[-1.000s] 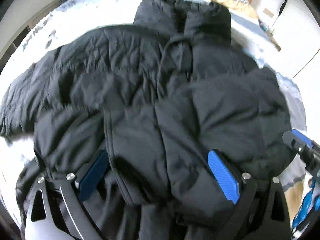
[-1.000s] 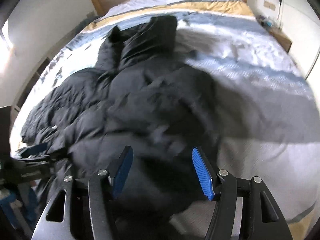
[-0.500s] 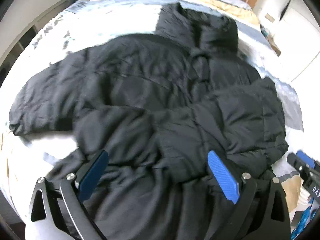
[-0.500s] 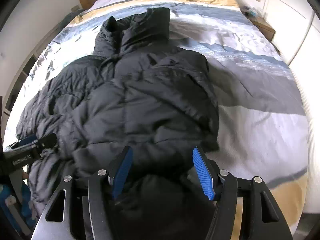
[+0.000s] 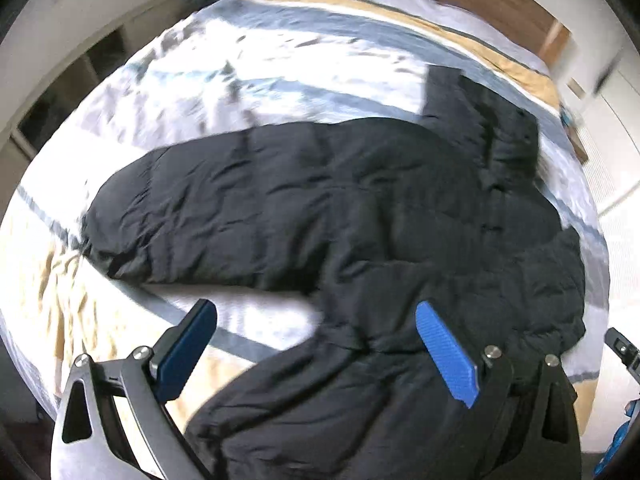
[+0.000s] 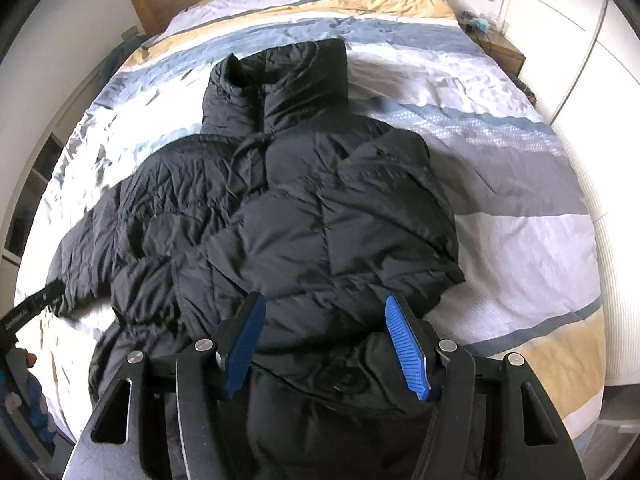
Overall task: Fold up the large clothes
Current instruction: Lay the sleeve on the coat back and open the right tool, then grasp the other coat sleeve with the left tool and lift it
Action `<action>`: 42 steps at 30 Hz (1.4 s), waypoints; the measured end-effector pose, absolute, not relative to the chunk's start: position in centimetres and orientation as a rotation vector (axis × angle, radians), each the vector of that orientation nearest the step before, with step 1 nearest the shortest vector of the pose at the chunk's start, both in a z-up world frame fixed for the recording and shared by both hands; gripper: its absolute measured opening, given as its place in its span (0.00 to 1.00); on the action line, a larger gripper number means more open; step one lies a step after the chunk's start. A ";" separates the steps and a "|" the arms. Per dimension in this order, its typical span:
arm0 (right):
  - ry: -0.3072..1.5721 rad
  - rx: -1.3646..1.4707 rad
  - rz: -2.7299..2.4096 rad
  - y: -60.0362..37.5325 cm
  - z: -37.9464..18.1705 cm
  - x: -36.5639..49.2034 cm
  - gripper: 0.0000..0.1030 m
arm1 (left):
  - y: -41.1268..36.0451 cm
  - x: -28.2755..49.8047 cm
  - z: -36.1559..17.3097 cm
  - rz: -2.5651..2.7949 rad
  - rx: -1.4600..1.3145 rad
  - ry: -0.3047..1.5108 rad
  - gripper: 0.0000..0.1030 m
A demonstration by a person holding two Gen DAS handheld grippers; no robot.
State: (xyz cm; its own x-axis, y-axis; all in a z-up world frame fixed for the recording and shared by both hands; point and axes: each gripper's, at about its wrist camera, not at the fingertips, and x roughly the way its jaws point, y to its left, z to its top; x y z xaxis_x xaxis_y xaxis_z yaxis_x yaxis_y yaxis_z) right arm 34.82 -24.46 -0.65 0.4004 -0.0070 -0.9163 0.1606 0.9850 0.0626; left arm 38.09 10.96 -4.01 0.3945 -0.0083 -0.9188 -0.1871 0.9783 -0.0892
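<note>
Both claws hang spread and empty above the big black quilted puffer jacket (image 6: 288,216), which lies across the striped white, blue and yellow duvet (image 6: 520,208) on the bed. My right claw (image 6: 324,344) points steeply down, blue pads wide apart, with the jacket's hem bunched directly beneath and between them but nothing pinched that I can see. My left claw (image 5: 320,352) is tilted down just as steeply and likewise gaping; its right pad sits over the jacket's lower body, its left pad over bare duvet, and the long left sleeve (image 5: 224,216) stretches away ahead and to the left of it. In the right view, the right sleeve (image 6: 384,208) looks already laid across the chest, ahead of the right claw, collar (image 6: 280,80) farthest from both.

My judgement of the risks: the padded fabric is slick and springy, so the folded right sleeve may puff up and slide back off once left alone. A bite taken on the thick hem below the right claw could catch only the top layer, dragging the whole jacket toward me instead of folding it. Reaching for the left sleeve, the left claw could also snag duvet along with the cuff, since that end lies flat on rumpled bedding. The left view is blurred, so the cuff's exact edge is hard to place.
</note>
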 end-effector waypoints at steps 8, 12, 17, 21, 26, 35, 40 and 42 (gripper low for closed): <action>1.188 0.116 -0.102 -20.5 -1.2 35.8 0.60 | 22.7 36.3 -9.2 0.237 -0.437 1.215 0.98; 1.205 0.098 -0.107 -19.3 -1.6 36.0 0.60 | 29.4 35.1 -11.0 0.296 -0.590 1.173 0.98; 1.217 0.081 -0.117 -18.6 -1.7 35.8 0.60 | 36.8 34.7 -13.5 0.337 -0.782 1.119 0.96; 1.242 0.062 -0.127 -18.3 -1.9 35.4 0.60 | 40.4 35.1 -16.4 0.316 -0.956 1.096 0.96; 1.262 0.033 -0.141 -19.0 -1.5 35.1 0.60 | 42.1 34.8 -19.3 0.312 -1.159 1.057 0.88; 1.248 0.036 -0.201 -21.2 0.3 33.8 0.60 | 43.7 34.9 -21.1 0.247 -1.407 0.911 0.40; 1.248 0.012 -0.207 -21.3 0.7 32.8 0.60 | 43.6 34.8 -19.2 0.221 -1.331 0.934 0.13; 1.243 0.017 -0.207 -21.3 0.9 32.6 0.60 | 43.3 35.3 -17.6 0.206 -1.277 0.940 0.10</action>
State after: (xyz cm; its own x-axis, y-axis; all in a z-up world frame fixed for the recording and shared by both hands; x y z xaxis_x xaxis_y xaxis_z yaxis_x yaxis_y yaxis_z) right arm 32.58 -21.31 0.89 0.3057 -0.1470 -0.9407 0.1655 0.9812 -0.0996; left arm 35.33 43.30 -17.56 0.6279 -0.3538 -0.6932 -0.6115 0.3267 -0.7207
